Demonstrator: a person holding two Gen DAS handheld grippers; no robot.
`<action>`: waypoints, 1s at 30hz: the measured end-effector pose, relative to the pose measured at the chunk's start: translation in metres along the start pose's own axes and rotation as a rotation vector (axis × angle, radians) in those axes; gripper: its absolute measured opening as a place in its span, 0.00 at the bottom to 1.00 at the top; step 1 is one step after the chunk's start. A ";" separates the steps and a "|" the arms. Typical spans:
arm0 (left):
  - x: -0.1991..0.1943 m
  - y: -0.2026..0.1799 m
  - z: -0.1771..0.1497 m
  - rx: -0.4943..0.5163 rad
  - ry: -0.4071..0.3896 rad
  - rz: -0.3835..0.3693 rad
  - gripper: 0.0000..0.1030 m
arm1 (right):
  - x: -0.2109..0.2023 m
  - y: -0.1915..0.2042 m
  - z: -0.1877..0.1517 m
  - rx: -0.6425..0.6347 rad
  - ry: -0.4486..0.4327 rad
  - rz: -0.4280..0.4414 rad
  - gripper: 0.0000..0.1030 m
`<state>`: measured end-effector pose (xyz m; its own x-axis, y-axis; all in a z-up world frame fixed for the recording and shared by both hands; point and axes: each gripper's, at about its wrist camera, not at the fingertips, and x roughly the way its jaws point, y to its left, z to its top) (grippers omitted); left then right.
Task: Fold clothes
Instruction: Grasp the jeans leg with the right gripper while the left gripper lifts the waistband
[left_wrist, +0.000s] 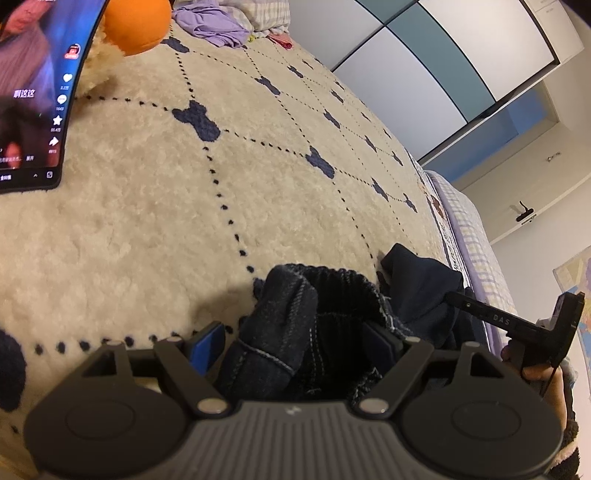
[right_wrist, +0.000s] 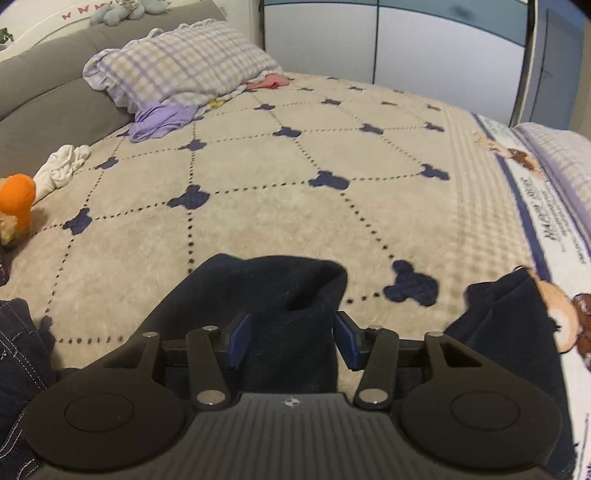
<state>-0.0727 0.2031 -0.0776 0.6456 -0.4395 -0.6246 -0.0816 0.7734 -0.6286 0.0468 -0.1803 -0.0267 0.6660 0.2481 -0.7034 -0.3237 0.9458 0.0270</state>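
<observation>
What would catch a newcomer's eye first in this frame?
Dark denim jeans bunched between the fingers of the left hand-held gripper, and a navy garment between those of the right hand-held gripper, both low in the foreground. Behind them spreads a cream blanket dotted with navy mouse shapes. A bright phone screen fills the left wrist view's upper left.

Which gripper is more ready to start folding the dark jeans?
Probably the left gripper: denim of the dark jeans bunches between its wide-apart fingers. The right gripper, also open, has smoother navy cloth between its fingers instead.
</observation>
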 end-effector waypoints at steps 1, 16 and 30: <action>0.000 0.000 0.000 0.001 0.001 0.001 0.79 | 0.002 0.000 0.001 0.002 0.004 0.002 0.52; 0.001 -0.003 0.001 0.001 -0.005 0.001 0.79 | 0.013 0.023 0.002 -0.041 -0.051 -0.041 0.19; -0.002 -0.014 0.007 0.018 -0.042 -0.010 0.79 | -0.041 0.021 0.022 -0.029 -0.389 -0.181 0.15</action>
<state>-0.0676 0.1963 -0.0647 0.6775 -0.4281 -0.5981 -0.0612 0.7775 -0.6259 0.0273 -0.1658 0.0178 0.9160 0.1446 -0.3743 -0.1934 0.9764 -0.0961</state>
